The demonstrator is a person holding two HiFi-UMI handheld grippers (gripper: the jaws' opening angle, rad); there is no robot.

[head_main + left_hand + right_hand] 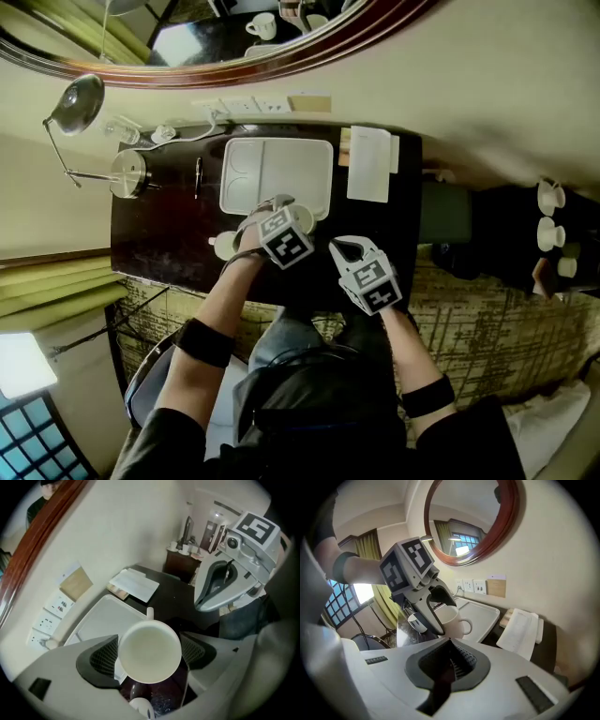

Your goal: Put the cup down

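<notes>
Cup [149, 644]: white, upright, gripped between the jaws of the left gripper [150, 654], with both ribbed pads [104, 657] bearing on its sides. It hangs clear above the dark table [169, 234], just beside the near corner of the white tray [101, 620], handle facing away from the person. A second cup [225, 246] stands on the table below. The right gripper [449, 660] has its jaws fully together, holding nothing.

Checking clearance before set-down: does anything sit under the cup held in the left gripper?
A second cup stands on the table close beneath the held cup in the left gripper, beside the tray. Nothing else shows in the way.
</notes>
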